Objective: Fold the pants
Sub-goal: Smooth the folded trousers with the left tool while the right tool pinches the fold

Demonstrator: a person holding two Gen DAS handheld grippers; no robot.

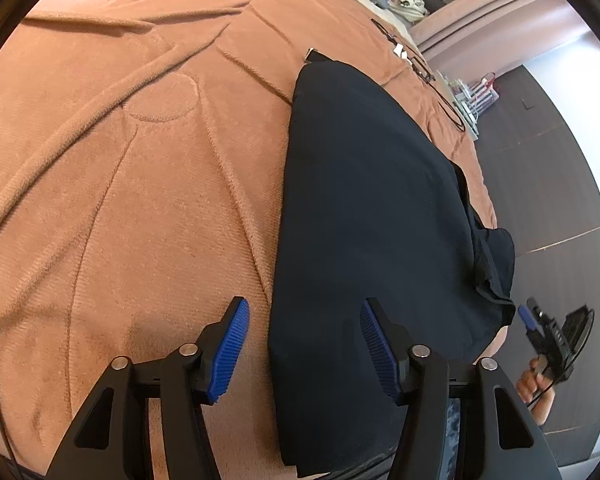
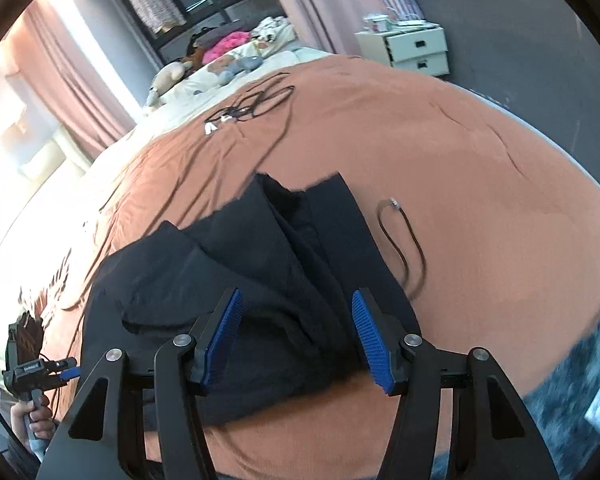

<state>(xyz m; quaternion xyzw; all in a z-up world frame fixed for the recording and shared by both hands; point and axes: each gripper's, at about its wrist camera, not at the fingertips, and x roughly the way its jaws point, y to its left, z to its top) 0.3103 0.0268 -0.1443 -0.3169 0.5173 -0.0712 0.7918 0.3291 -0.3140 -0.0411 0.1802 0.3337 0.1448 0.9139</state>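
**Dark pants on an orange-covered bed, both grippers open above them**

A bed [image 1: 140, 160] covered with an orange blanket fills both views, with pink curtains [image 2: 72, 80] and a white drawer unit [image 2: 416, 50] at the far side of the room. Soft toys [image 2: 220, 60] sit at the bed's far end, and black cables [image 2: 260, 100] lie on the blanket. The pants [image 1: 372, 220], dark and folded lengthwise into a long strip, lie near the bed's edge; in the right wrist view their near end is bunched in loose folds. A brown looped cord [image 2: 408, 248] rests just beside them. The left hand-held gripper [image 1: 304, 344] hovers with its blue-padded jaws apart, holding nothing, over the pants' left edge. The right hand-held gripper [image 2: 296, 336] likewise has its jaws spread, empty, above the bunched end.
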